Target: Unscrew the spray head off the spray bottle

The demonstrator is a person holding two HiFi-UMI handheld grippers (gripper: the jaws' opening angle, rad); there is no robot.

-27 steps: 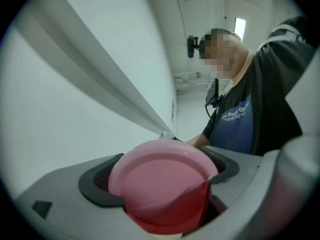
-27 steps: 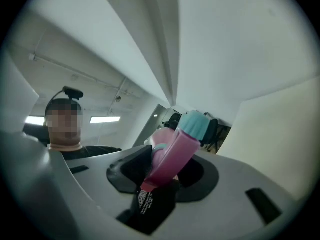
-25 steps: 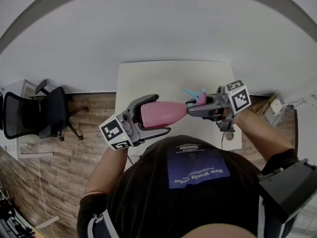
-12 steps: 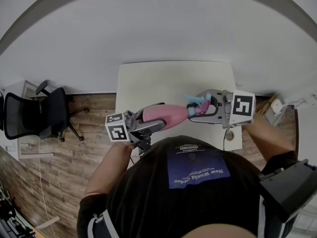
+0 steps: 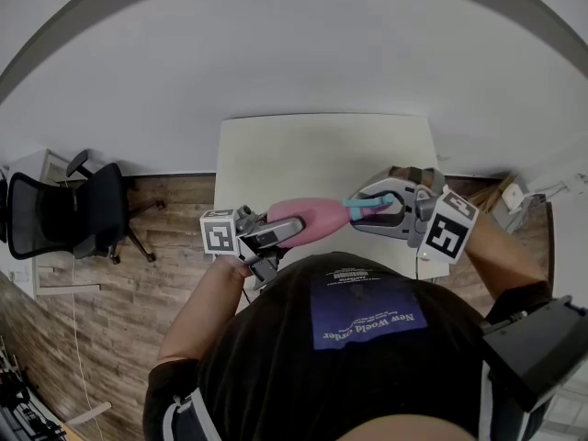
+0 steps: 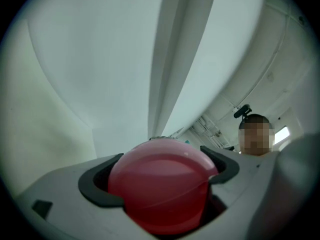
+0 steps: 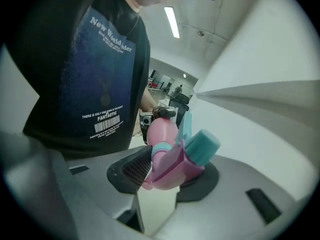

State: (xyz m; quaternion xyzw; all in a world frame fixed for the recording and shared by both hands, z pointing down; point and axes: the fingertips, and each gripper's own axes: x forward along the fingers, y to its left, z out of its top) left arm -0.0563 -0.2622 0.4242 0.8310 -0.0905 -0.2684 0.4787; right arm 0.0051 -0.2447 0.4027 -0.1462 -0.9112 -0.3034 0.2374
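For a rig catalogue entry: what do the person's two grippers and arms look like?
Left gripper and right gripper: grey plastic bodies, dark pads, each carrying a white cube with black square markers. Black short-sleeved T-shirt, forearms bare.

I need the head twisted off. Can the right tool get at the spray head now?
Apparently yes: the right tool is closed on the pink-and-teal plastic spray head, nothing blocking it, while the left tool clamps the base of the rounded pink plastic bottle.
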